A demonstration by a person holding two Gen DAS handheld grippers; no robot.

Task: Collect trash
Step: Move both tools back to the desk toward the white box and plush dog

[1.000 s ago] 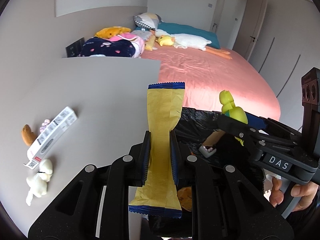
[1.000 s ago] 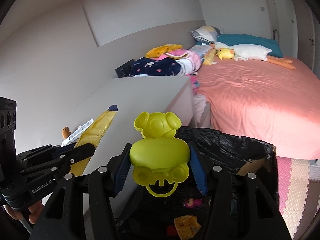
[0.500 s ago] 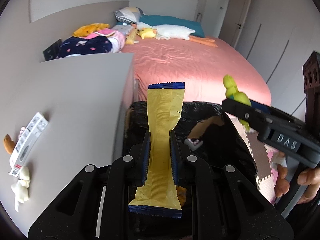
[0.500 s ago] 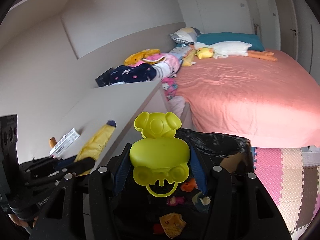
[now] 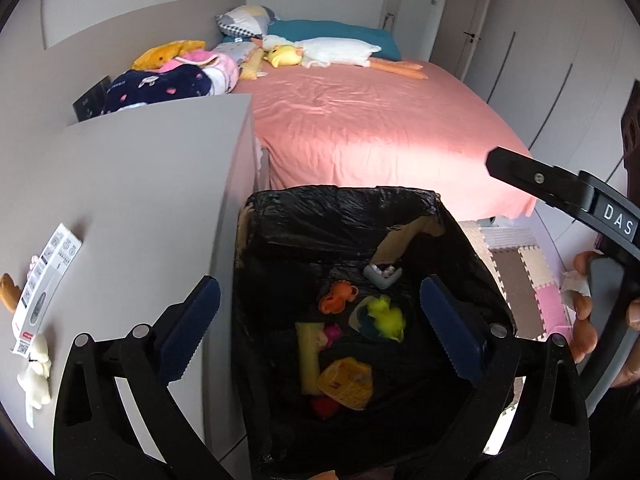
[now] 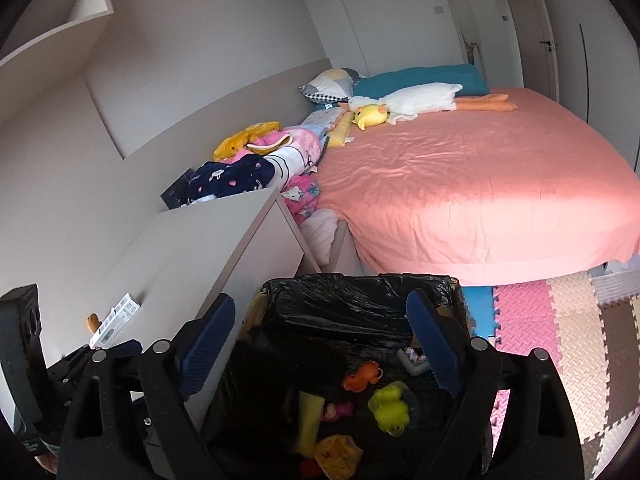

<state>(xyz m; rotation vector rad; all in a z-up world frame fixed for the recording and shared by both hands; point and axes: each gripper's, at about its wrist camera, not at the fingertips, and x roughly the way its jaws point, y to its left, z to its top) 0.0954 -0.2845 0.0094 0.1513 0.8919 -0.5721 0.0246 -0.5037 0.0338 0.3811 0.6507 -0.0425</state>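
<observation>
A bin lined with a black bag (image 5: 340, 196) (image 6: 360, 284) stands below both grippers. My left gripper (image 5: 320, 304) hangs over it, jaws opening wide, nothing between them. The yellow wrapper (image 5: 308, 356) (image 6: 310, 420) lies inside the bin. My right gripper (image 6: 322, 320) is also above the bin, jaws opening and empty. The lime-green toy (image 5: 386, 318) (image 6: 390, 404) lies in the bin among other trash. One finger of the right gripper (image 5: 540, 184) shows at the right of the left wrist view, a hand behind it.
A grey cabinet top (image 5: 140, 184) left of the bin carries a white box (image 5: 44, 280) and small plush figures (image 5: 36, 376). A pink bed (image 6: 480, 184) lies behind. Foam floor mats (image 6: 560, 332) are to the right. An orange toy (image 5: 338, 296) and a yellow bag (image 5: 348, 384) lie in the bin.
Both grippers have opened. The yellow wrapper left the left jaws and the lime toy left the right jaws; both now lie in the bin. Both hands moved over the bin.
</observation>
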